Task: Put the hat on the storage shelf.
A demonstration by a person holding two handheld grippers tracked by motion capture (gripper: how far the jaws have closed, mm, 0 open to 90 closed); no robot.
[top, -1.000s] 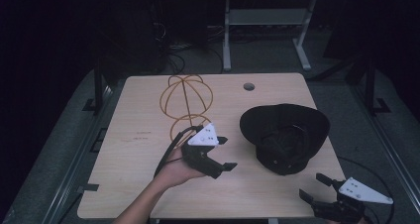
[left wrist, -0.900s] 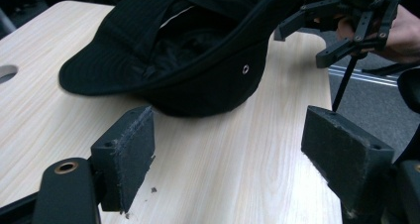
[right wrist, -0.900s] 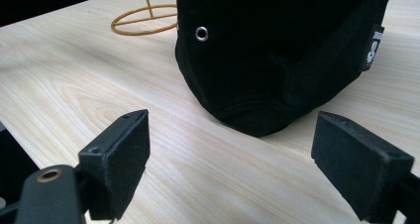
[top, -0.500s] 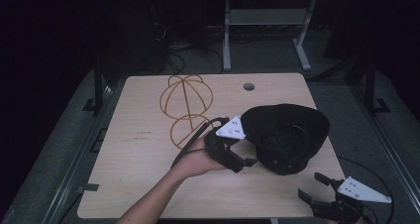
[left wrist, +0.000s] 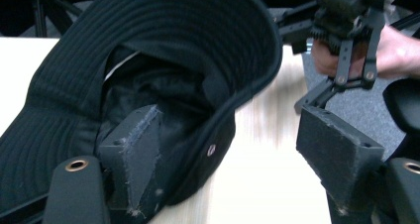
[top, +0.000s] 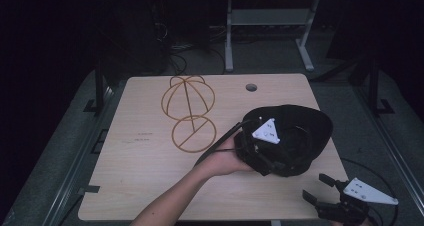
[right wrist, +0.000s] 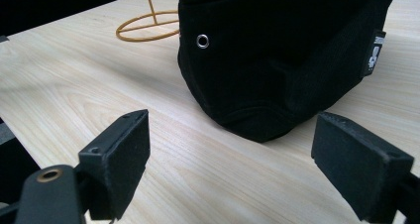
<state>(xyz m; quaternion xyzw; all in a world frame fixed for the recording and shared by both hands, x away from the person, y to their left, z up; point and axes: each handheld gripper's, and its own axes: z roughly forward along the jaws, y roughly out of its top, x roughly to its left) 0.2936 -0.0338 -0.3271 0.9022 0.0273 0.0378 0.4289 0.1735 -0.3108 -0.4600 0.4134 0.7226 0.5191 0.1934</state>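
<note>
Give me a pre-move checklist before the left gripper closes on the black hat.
1. Left gripper open around the hat's edge, jaws just been closing: ok.
2. One pad inside the black hat, the other outside: ok.
3. Pads pressing the fabric: not ok, a gap shows.
4. Right gripper open, short of the hat: ok.
5. Wire hat stand upright on the table, apart from the hat: ok.
6. Hat's label side snag-free: cannot tell.
</note>
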